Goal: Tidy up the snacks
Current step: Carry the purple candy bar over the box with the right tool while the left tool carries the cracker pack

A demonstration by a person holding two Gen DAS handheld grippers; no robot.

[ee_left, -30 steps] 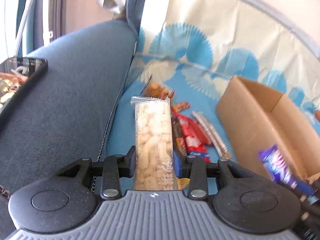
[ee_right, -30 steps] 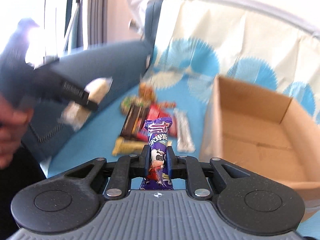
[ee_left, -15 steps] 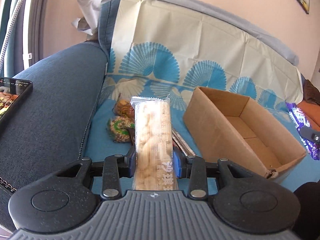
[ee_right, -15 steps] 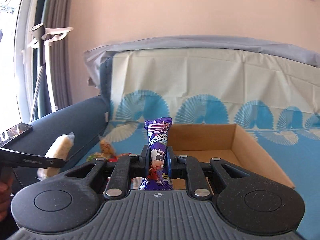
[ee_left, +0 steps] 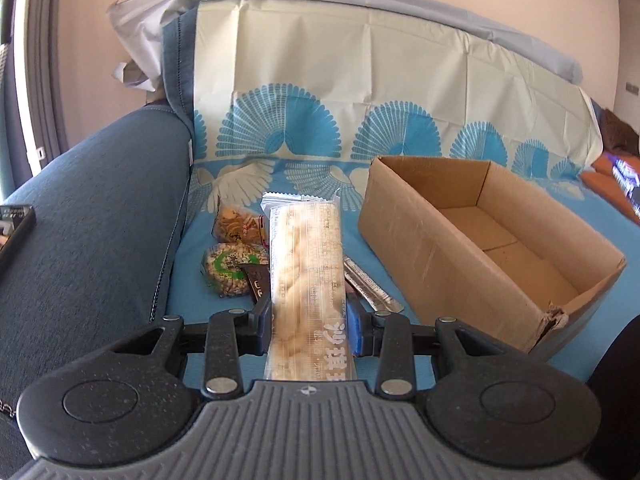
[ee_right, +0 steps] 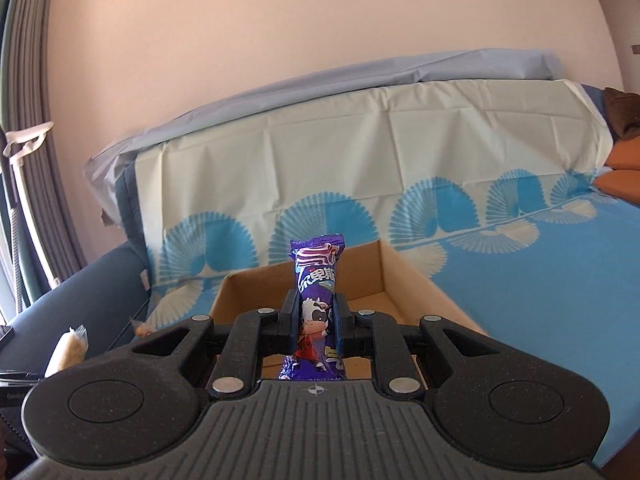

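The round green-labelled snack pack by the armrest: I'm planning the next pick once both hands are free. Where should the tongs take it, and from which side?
Grip the round green-labelled pack across its far-left rim, coming down from above. It lies flat on the blue cover, and its near-right edge is overlapped by a dark wrapper, so that side is crowded. The sofa armrest is close on the left, which probably rules out a low sideways approach.

The long clear-wrapped pale puffed snack bar (ee_left: 306, 280) carries white Chinese characters near its lower end, seen sideways; "沙琪" is about all that reads. The purple snack packet with a cartoon cow (ee_right: 317, 300) has large light-blue Chinese characters across its upper part, partly legible, roughly "尔卑斯". The round clear packet with a green ring mark (ee_left: 230, 266) and the dark brown wrapper (ee_left: 256, 282) bear print too small to read
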